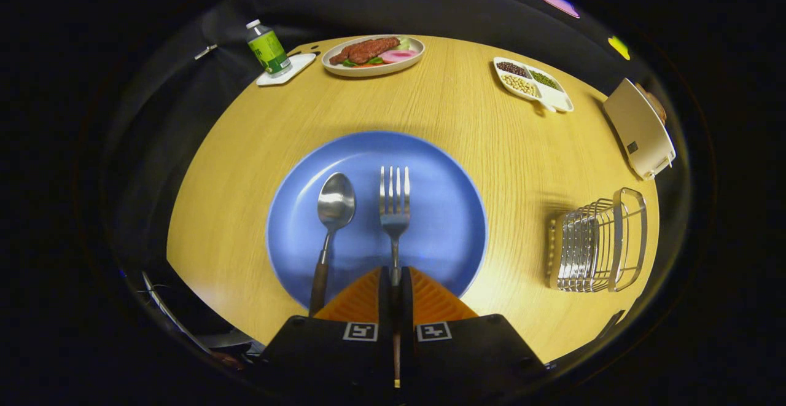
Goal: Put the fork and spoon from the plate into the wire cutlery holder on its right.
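Note:
A metal fork [394, 203] lies on the blue plate [442, 191], tines pointing away from me. Its handle runs back between my fingers, and my gripper [395, 280] is shut on that handle at the plate's near rim. To the fork's left on the same plate lies a spoon [332, 222] with a dark handle, bowl facing up, clear of my fingers. The wire cutlery holder [599, 243] stands on the wooden table to the plate's right, with nothing visible inside.
Beyond the plate sit a dish of food [373, 54], a green bottle [268, 48] on a small white tray, and a divided dish of beans [532, 83]. A cream toaster [640, 128] stands at the table's right edge behind the holder.

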